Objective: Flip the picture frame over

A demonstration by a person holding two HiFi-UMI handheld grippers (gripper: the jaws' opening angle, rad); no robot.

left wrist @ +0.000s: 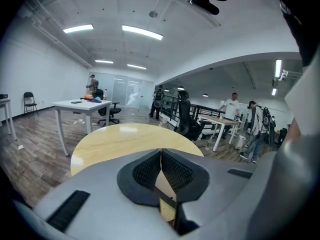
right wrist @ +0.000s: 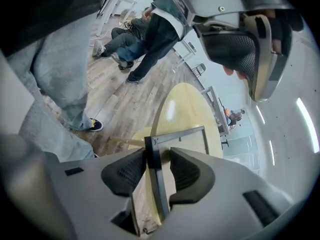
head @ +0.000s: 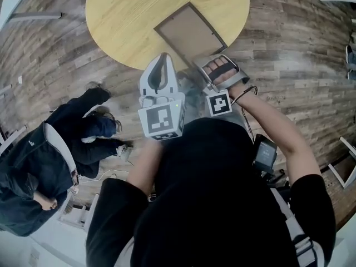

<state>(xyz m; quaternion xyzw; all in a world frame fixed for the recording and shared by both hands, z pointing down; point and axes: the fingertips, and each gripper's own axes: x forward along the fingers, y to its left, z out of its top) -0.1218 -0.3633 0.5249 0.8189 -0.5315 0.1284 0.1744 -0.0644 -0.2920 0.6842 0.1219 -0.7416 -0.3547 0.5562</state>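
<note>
Two grippers: right gripper [right wrist: 159, 155] narrowly straddles dark rectangular picture frame [head: 190, 32] on round wooden table [head: 122, 15]; left gripper [left wrist: 161, 156] closed, empty

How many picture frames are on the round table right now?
1. The picture frame lies at the round table's near edge, one side between the fingers of the right gripper. The left gripper hides a bit of that edge.

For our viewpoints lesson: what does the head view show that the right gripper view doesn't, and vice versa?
Head view only: the left gripper's black-and-white marker cube and the dark rectangular picture frame from above. Right gripper view only: that frame's edge between the right gripper's jaws. Both: the round pale wooden table, the left gripper, a dark-jacketed person.
</note>
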